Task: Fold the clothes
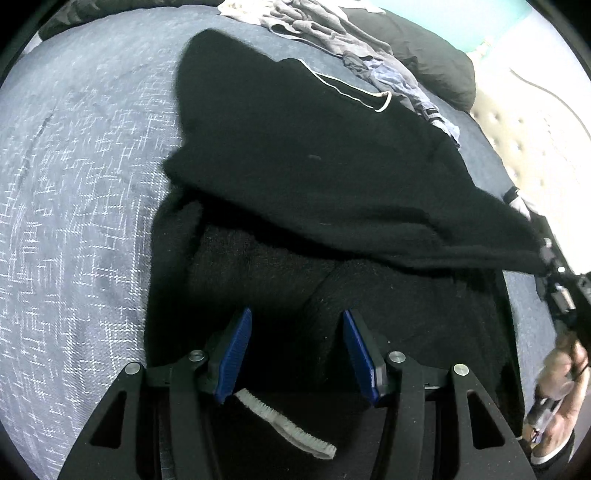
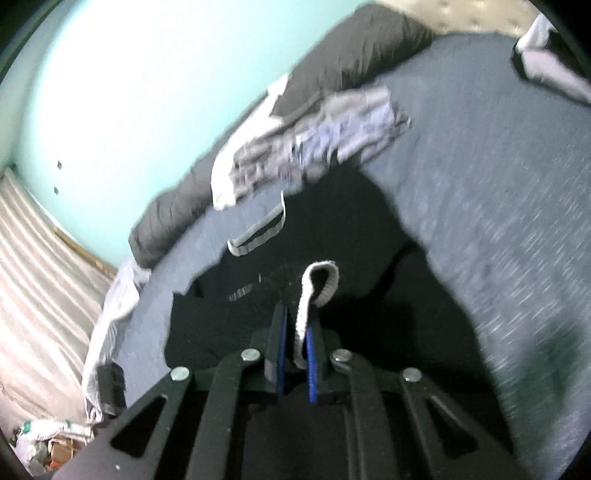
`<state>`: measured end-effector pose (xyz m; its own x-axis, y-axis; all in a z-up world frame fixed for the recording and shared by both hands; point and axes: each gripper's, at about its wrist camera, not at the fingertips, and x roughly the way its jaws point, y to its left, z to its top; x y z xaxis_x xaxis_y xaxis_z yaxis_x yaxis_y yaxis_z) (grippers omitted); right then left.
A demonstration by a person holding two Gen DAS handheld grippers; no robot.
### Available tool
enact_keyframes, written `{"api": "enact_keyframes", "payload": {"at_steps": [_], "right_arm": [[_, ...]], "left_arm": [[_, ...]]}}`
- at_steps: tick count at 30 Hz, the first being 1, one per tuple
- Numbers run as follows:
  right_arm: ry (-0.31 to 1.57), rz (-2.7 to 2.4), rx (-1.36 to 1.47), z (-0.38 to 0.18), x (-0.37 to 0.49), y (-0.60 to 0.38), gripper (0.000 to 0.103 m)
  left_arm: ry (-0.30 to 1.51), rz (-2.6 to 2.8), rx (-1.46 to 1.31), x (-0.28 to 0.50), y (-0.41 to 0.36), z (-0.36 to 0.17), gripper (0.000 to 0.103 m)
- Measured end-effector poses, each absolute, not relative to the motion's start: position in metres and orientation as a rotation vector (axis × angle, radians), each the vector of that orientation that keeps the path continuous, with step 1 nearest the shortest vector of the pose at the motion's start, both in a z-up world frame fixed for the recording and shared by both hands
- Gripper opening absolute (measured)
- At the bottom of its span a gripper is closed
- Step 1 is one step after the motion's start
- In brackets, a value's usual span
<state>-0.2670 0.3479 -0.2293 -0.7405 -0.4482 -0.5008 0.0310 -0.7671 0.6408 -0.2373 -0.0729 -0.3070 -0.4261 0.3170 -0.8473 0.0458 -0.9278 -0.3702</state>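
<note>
Bare bedspread [image 1: 81,221] left of sweater [image 1: 314,166]; clothes pile [image 1: 332,40] beyond.

Grey bed [image 1: 81,192] under black sweater [image 1: 303,155], crumpled clothes [image 1: 314,29].

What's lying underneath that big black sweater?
The black sweater lies on a grey-blue bedspread, bare all around it. Its near part is folded over itself, so more black knit shows beneath. Anything else under it is covered.
</note>
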Motion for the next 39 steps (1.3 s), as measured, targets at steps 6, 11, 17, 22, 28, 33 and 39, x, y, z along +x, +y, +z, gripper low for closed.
{"api": "enact_keyframes", "payload": {"at_steps": [6,11,17,22,28,33,39], "right_arm": [[-0.92,-2.581,0.933,-0.223,-0.258,0.366,0.008],[-0.907,-2.612,0.875,-0.212,-0.248,0.373,0.008],[-0.916,-2.596,0.895,-0.216,-0.248,0.375,0.008],[-0.977,-2.65,0.926,-0.226,-0.247,0.391,0.008],[-1.03,-2.639,0.95,-0.235,-0.247,0.4,0.008],[-1.036,-2.633,0.947,-0.236,-0.249,0.401,0.008],[-1.042,-2.597,0.977,-0.239,-0.251,0.398,0.008]], "left_arm": [[-0.49,2.499,-1.585,-0.237,-0.072,-0.301,0.055],[-0.402,2.606,-1.556,-0.237,-0.083,-0.28,0.055],[-0.314,2.661,-1.575,-0.253,-0.094,-0.279,0.055],[-0.249,2.693,-1.596,-0.269,-0.102,-0.282,0.055],[-0.193,2.713,-1.585,-0.288,-0.103,-0.284,0.055],[-0.066,2.71,-1.591,-0.298,-0.095,-0.287,0.054],[0.009,2.787,-1.485,-0.291,-0.096,-0.271,0.022]]}}
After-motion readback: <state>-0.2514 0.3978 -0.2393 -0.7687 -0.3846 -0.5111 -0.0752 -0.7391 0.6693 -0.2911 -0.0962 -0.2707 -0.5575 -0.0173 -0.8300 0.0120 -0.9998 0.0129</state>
